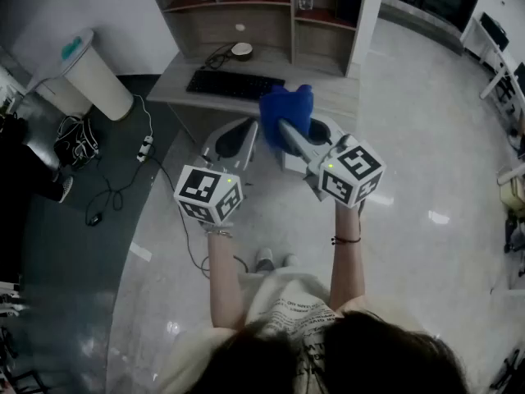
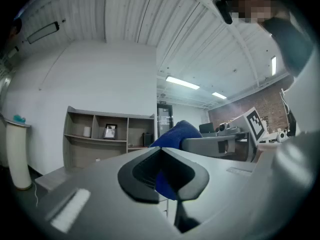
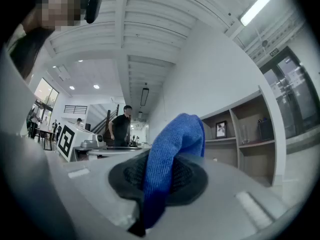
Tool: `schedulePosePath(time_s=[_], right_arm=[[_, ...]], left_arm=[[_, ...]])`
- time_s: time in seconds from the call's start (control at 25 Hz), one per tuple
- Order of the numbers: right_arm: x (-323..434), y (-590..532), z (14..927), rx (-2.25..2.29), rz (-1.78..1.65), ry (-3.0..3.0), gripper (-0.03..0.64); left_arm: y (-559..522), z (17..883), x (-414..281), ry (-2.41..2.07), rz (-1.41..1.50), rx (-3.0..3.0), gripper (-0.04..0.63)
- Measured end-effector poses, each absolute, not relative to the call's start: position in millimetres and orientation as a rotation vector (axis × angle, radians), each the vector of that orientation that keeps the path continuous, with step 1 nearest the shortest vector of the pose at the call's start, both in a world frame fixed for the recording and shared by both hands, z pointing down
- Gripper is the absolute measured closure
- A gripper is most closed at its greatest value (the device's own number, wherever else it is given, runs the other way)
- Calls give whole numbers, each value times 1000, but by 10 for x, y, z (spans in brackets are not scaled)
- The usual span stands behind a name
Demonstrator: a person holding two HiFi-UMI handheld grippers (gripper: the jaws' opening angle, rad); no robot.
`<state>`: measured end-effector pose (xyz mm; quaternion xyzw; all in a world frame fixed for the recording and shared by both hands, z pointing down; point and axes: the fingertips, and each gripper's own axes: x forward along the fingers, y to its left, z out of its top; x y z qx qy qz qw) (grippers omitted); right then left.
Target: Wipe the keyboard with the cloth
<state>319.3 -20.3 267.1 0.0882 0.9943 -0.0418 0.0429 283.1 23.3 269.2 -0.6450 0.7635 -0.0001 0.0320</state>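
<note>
My right claw [image 3: 159, 179] was clenched on the blue cloth [image 3: 175, 144], which stuck up past its tips. The left claw [image 2: 161, 154], just beside it, had its tips together and gripped nothing. The black keyboard [image 1: 235, 84] lay on the desk [image 1: 328, 93] ahead of both claws, clear of the cloth.

Right end of keyboard [image 1: 230, 84] behind cloth [image 1: 289, 112]

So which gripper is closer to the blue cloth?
The right one. The right gripper has its jaws shut on the blue cloth, which sticks up out of them. The left gripper sits just beside the cloth, on its left.
</note>
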Motion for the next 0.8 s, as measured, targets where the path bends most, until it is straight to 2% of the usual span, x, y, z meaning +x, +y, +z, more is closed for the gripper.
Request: schedulePosePath(time_s=[0.8], right_arm=[[3301, -454, 2751, 206, -230, 3031, 558]], left_arm=[[237, 2861, 2935, 2413, 4, -1976, 592]])
